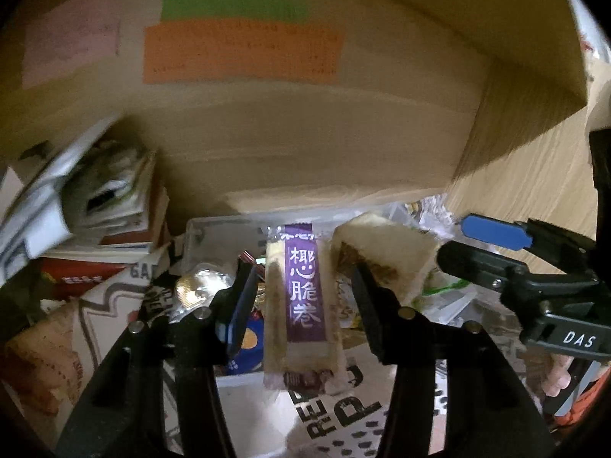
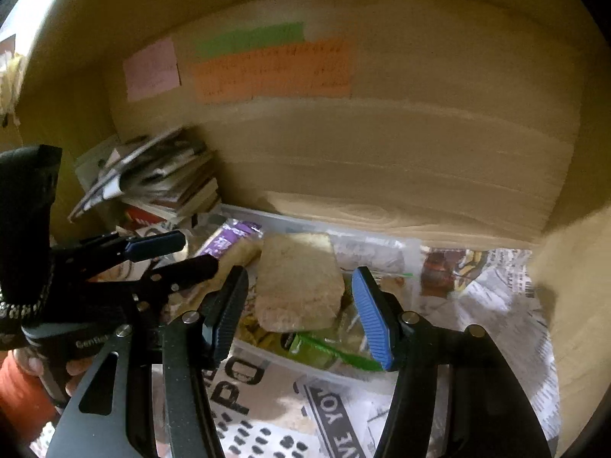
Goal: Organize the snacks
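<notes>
A long snack bar with a purple label [image 1: 303, 305] stands tilted in a clear plastic bin [image 1: 214, 225], in line with the gap of my left gripper [image 1: 301, 267]. Both pads stand a little off its wrapper, so the left gripper is open. A beige, bread-like packet [image 2: 298, 282] lies on other snacks in the same bin [image 2: 374, 240], just beyond the tips of my right gripper [image 2: 299, 273], which is open too. From the left wrist, the right gripper [image 1: 454, 242] is beside that packet [image 1: 382, 252], apart from it. In the right wrist view, the left gripper [image 2: 198, 252] points at the purple bar [image 2: 229, 238].
The bin sits on newspaper [image 2: 496, 297] inside a wooden cabinet; its side wall [image 1: 527, 175] is close on the right. A stack of books [image 2: 168, 187] fills the left corner. Green packs [image 2: 328, 351], a gold foil item [image 1: 194, 286] and a blue pack [image 1: 248, 339] lie in the bin. Sticky notes [image 1: 244, 53] hang on the back wall.
</notes>
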